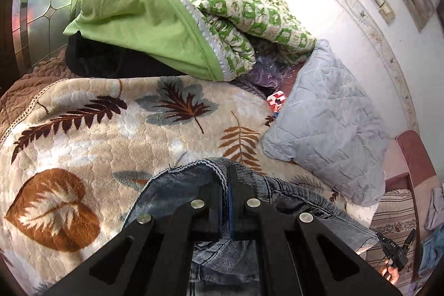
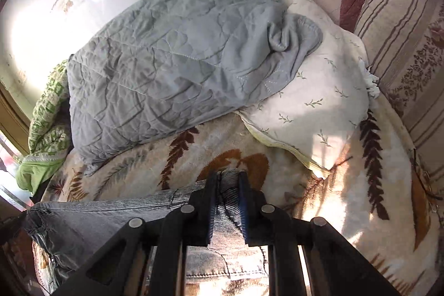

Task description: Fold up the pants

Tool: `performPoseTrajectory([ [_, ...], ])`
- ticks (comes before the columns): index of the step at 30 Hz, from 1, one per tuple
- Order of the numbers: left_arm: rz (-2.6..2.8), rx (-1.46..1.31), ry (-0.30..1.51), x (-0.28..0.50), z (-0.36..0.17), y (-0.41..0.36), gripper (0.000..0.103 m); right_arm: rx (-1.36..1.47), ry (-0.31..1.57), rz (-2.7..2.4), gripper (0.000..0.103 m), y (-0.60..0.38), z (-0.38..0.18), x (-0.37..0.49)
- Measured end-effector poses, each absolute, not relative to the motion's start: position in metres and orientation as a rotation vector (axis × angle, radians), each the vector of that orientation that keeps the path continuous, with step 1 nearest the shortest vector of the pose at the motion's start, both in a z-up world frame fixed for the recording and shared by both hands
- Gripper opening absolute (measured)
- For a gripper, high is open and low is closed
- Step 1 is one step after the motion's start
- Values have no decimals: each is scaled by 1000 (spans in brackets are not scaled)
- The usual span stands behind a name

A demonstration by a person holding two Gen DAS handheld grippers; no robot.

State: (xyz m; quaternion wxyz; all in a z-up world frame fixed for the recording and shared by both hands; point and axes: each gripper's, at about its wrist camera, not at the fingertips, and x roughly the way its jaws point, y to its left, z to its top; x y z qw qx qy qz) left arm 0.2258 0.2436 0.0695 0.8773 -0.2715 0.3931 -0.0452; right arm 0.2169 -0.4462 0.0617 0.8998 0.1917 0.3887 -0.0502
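Left wrist view: both grippers pinching the jeans (image 1: pixel 194 179) over the near edge of the leaf-print blanket (image 1: pixel 83 135).

Left gripper (image 1: pixel 224 179) pressed together on a stitched denim edge; right gripper (image 2: pixel 228 179) likewise clamped on a bunched hem or waistband, which one I cannot tell. Judgement: denim is fairly heavy, limp but thick at the seams, not slippery; seams and hems give the surest hold. Grey quilted pillow (image 2: pixel 166 60) lies far. Writing: small white letters on a black device (image 1: pixel 394 251) at right, too small to read.
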Motion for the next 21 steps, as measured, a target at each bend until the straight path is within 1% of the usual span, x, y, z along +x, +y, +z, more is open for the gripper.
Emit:
performPoseTrajectory([
  [2, -117, -557, 794, 194, 82, 247, 2, 412, 774, -98, 16, -447, 75, 190],
  [5, -142, -563, 778, 147, 87, 254, 2, 438, 735, -85, 16, -447, 88, 145],
  [10, -166, -592, 812, 83, 63, 269, 3, 469, 721, -72, 16, -449, 77, 50],
  [12, -158, -579, 852, 65, 44, 271, 3, 492, 729, -75, 16, -448, 61, 10],
  [15, -147, -601, 933, 50, 12, 275, 3, 517, 799, -80, 16, -446, 23, -33],
  [18, -109, -580, 991, 41, -10, 275, 3, 526, 936, -89, 19, -443, -23, -51],
  [20, -86, -594, 1023, 38, -19, 278, 4, 604, 978, -84, 19, -450, -38, -58],
  [21, -89, -612, 1033, 38, -21, 281, 4, 632, 968, -83, 20, -454, -39, -62],
])
